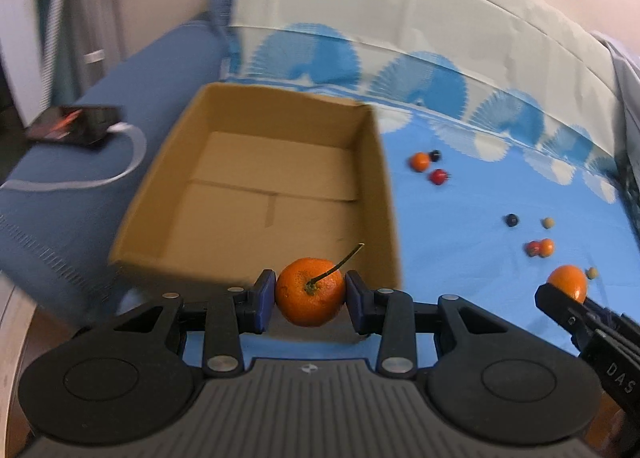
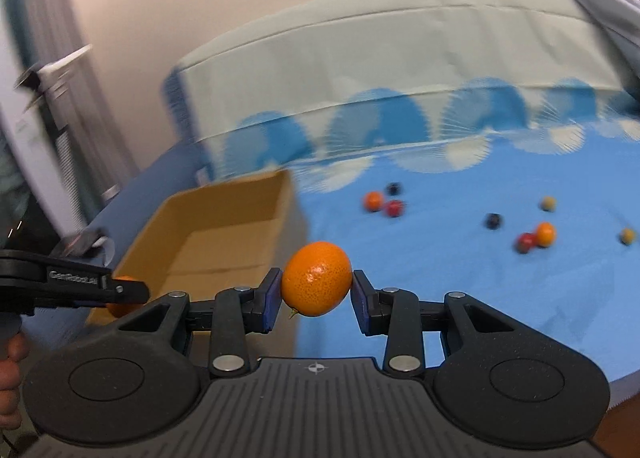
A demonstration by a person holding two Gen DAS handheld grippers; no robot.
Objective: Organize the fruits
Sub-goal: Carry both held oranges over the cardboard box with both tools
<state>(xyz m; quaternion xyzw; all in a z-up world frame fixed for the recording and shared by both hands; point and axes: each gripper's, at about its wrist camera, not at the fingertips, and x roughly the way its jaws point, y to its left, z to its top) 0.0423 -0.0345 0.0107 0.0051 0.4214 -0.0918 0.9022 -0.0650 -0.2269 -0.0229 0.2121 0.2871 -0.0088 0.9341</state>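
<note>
Two tangerines are mid-carry. Left wrist view: left gripper [image 1: 310, 293] clamps the stemmed tangerine [image 1: 310, 292] at the cardboard box's [image 1: 256, 193] 6 o'clock rim. Right wrist view: right gripper [image 2: 316, 285] grips a stemless tangerine [image 2: 317, 278]; box at 9 o'clock. Next, likely: reach over, release inside.

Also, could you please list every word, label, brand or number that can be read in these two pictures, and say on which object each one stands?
"DAS": white letters on the black body of the right gripper, seen in the left wrist view; cut off by the picture edge, so it may be part of a longer word.
"GenRobot.AI": pale print on the arm of the left gripper, seen in the right wrist view; blurred, so this reading is uncertain.
The phone screen is too blurred to read.
</note>
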